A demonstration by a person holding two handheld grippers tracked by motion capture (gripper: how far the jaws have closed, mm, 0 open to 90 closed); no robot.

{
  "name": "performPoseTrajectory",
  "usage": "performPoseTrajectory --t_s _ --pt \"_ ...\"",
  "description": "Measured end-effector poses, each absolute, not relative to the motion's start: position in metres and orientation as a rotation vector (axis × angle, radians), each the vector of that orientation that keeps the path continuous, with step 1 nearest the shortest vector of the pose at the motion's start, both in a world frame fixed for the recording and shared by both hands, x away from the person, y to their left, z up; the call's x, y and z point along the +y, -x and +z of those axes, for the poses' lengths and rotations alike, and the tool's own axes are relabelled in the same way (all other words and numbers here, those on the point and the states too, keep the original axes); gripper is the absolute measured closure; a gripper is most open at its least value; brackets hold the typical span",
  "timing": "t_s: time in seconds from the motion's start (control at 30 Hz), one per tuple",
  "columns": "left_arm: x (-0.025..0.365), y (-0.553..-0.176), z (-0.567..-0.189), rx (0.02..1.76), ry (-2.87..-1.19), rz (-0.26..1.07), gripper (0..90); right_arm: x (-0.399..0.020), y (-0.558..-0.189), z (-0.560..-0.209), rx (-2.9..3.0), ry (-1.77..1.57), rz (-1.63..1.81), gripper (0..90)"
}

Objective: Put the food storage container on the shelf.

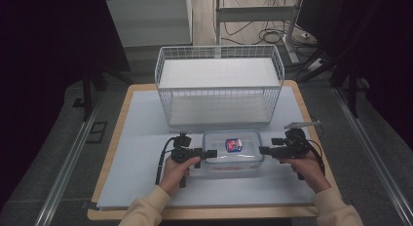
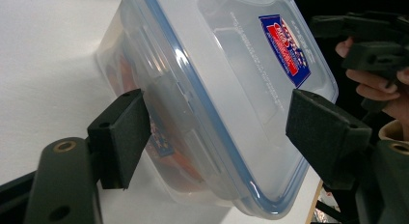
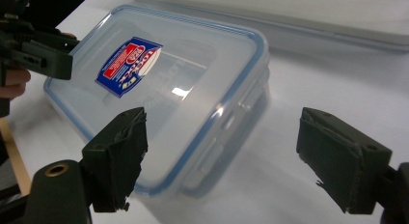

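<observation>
On the bench (image 1: pixel 136 138) before the wire basket (image 1: pixel 219 84), clear lidded container (image 1: pixel 233 152) between your left gripper (image 1: pixel 210 153) and right gripper (image 1: pixel 263 150), both jaws spread wide, grasping nothing.

The high view is dim and slightly soft, its sides sinking into near black, while the white table surface (image 1: pixel 141 138) under the wire basket (image 1: pixel 219 84) stays evenly lit from above. Just ahead of the left gripper (image 2: pixel 217 132), the clear container (image 2: pixel 217 89) carries a small bright glint on its blue rim and throws a soft shadow toward the jaws, which look slightly blurred. Beyond the right gripper (image 3: pixel 222 156), the lid shows a white glare spot (image 3: pixel 181 92); a pale shadow spreads beside the box, and the far background is soft.
</observation>
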State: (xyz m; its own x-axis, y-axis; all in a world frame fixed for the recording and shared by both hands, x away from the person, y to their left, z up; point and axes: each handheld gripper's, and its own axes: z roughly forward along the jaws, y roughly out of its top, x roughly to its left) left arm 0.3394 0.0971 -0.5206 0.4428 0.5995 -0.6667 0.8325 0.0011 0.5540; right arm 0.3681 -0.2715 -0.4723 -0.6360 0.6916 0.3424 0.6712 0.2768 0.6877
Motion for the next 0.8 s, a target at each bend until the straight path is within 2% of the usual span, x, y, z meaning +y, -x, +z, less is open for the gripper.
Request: performPoseTrajectory --t_s 0.4,0.63,0.73,0.77,0.8 --pt "0.098 -0.339 -0.522 1.238 -1.689 -0.287 24.5 -0.255 -0.388 -0.485 2.607 -1.451 1.329 23.2" --pt "0.098 -0.339 -0.522 1.237 -1.689 -0.284 24.5 -0.257 -0.397 -0.5 2.694 -1.637 1.42 17.9" --pt "0.098 -0.339 -0.522 1.238 -1.691 -0.283 24.5 -0.26 -0.398 -0.502 2.679 -1.686 1.451 21.5" --pt "0.098 -0.339 -0.522 1.237 -1.691 -0.281 24.5 -0.262 -0.398 -0.502 2.672 -1.698 1.462 24.7" --pt "0.098 -0.339 -0.522 1.24 -1.685 -0.279 24.9 -0.267 -0.397 -0.499 2.651 -1.688 1.486 33.1"
